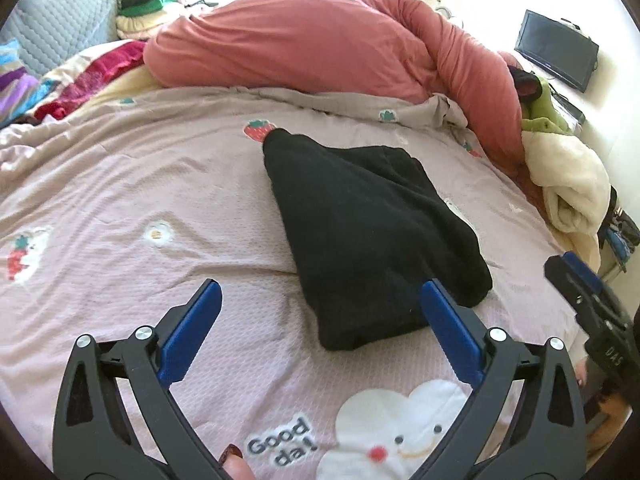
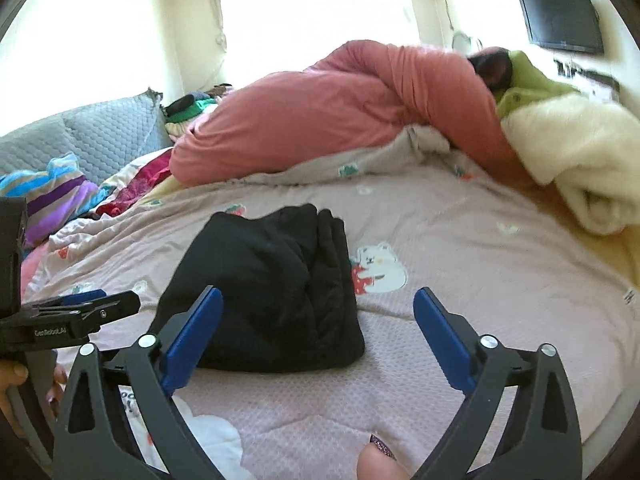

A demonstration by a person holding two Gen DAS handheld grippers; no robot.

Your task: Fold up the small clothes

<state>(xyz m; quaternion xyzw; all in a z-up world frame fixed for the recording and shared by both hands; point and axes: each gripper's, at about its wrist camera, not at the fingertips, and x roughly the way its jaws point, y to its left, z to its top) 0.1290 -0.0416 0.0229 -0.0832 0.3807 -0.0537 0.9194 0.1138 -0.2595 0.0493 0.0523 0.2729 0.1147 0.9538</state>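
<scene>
Grippers, left [image 1: 320, 300] and right [image 2: 318, 306], tilt down over the black garment [image 1: 372, 232], seemingly clear of it, jaws spread wide.

— What are you counting on the bed?
— I am counting one folded black garment [image 1: 372, 232], one pink duvet [image 1: 320, 48], one cream blanket [image 2: 576, 160], one wall screen [image 2: 562, 20], and two grippers.

"Good da!" on the pink bedspread [image 1: 120, 184]; "GenRobot.AI" on the left gripper [image 2: 86, 298].
</scene>
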